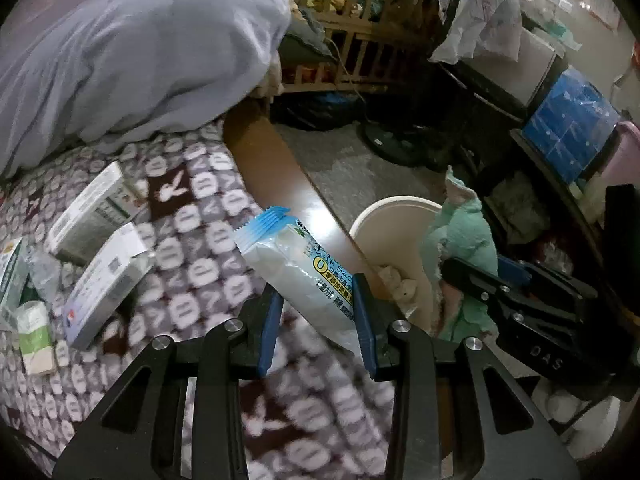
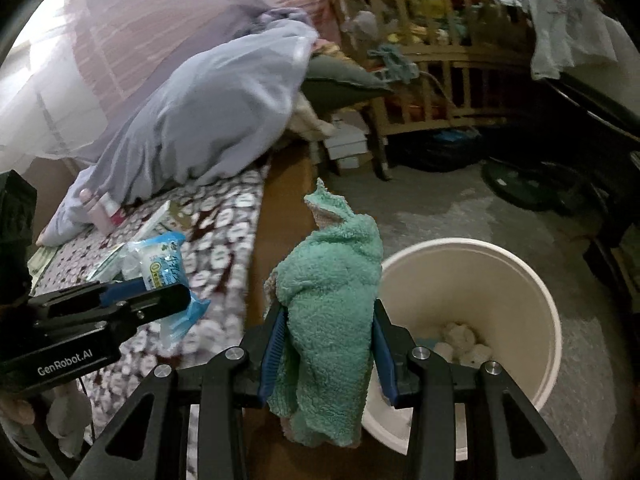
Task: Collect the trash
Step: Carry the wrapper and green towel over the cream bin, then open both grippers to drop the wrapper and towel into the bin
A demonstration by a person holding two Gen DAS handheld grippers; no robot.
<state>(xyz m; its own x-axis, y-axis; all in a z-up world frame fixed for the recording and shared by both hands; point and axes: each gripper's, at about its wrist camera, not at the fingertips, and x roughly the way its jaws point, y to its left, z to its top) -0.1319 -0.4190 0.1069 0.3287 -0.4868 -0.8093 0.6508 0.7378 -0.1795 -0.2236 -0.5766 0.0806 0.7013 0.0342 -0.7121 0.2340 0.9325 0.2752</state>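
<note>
in the left wrist view, the left half of the frame is a bed covered by a brown blanket (image 1: 192,216) with a white rabbit print; a pale lavender quilt (image 1: 132,52) is heaped across the upper left. several small boxes (image 1: 104,272) and scraps of wrapping lie on the blanket at the left edge. a brown wooden bed rail (image 1: 280,160) runs diagonally through the middle, and right of it is grey floor. a wooden crib (image 1: 360,20) stands at top centre, with a blue plastic box (image 1: 572,128) on dark shelving at the right edge.

the left gripper (image 1: 316,300) at lower centre is closed around a white and blue tissue pack (image 1: 296,264), which is lifted above the blanket and tilts toward the upper left. just right of it, below the bed rail, stands a cream bin (image 1: 384,216) with white crumpled tissues (image 1: 396,280) at the bottom.

in the right wrist view, the right gripper (image 2: 328,332) at lower centre grips a green towel (image 2: 332,288), its fingers pressed into both sides; the towel stands up between them, beside the bin's (image 2: 520,288) left rim. the bin sits on the floor at lower right, and the tissues (image 2: 464,344) show inside it.
</note>
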